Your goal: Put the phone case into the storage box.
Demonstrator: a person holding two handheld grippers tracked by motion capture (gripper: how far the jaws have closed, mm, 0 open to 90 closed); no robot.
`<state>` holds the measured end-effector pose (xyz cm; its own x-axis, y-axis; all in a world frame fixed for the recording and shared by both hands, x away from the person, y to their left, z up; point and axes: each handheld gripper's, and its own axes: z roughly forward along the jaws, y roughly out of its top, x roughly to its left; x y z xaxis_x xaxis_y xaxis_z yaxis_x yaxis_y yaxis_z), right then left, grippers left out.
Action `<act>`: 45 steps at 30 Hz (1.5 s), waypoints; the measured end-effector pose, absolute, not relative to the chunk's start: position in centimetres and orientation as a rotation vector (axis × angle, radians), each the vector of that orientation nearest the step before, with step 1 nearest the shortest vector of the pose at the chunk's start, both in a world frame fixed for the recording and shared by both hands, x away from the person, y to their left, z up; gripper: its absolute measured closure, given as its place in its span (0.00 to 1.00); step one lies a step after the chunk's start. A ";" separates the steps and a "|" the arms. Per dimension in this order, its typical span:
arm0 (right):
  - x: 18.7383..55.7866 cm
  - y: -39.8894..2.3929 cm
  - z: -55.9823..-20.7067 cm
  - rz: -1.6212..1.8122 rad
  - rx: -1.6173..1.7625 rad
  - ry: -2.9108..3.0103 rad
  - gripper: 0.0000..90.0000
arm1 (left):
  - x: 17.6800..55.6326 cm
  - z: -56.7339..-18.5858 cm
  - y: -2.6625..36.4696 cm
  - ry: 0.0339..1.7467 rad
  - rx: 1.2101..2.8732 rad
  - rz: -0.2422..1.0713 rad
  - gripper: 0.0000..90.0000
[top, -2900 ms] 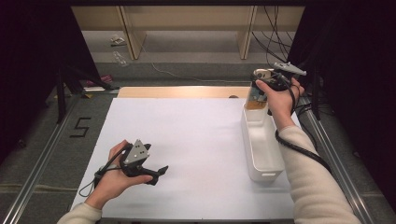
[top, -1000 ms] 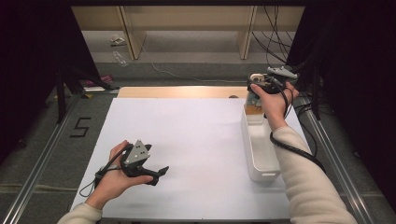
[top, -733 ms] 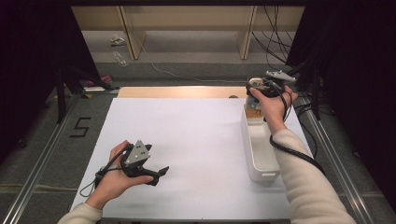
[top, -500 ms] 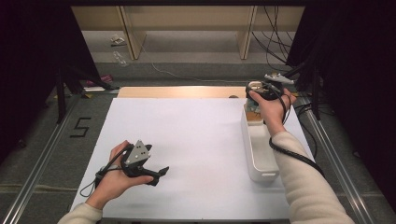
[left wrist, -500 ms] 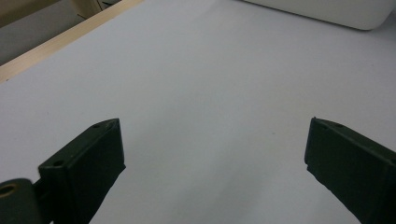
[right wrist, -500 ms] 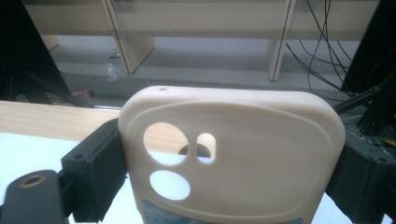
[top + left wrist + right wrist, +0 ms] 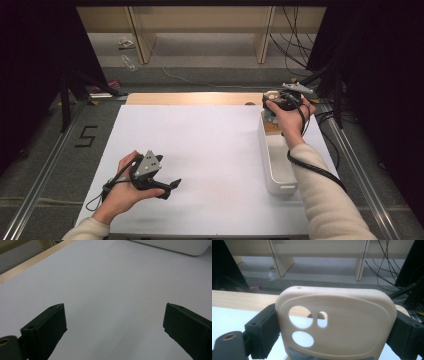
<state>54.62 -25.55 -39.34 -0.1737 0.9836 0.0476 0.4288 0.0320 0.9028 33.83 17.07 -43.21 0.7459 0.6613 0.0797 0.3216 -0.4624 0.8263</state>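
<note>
The right gripper point(image 7: 334, 332) is clamped across the width of a beige phone case point(image 7: 337, 322), holding it above the far end of the white bin point(image 7: 277, 165) at the right edge of the bench point(image 7: 200, 145). The left gripper point(image 7: 113, 327) rests near the front left of the bench, jaws apart and empty. Risk: the case is soft and held by its edges; it may flex and slip out, dropping outside the bin. Compared with earlier frames, the right hand has shifted slightly leftward and lower; the left is unchanged.
</note>
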 end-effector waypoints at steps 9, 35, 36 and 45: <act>54.6 -25.7 -39.7 1.106 1.450 1.673 0.13 | 33.8 -43.2 17.1 0.739 2.079 0.497 0.05; 54.8 -25.5 -40.4 1.112 1.421 1.707 0.12 | 33.8 -43.2 17.1 0.739 2.079 0.499 0.05; 54.8 -25.5 -40.4 1.114 1.418 1.710 0.12 | 33.8 -43.2 17.1 0.739 2.079 0.498 0.05; 55.3 -25.6 -40.4 1.133 1.438 1.735 0.11 | 33.8 -43.1 17.1 0.736 2.077 0.498 0.05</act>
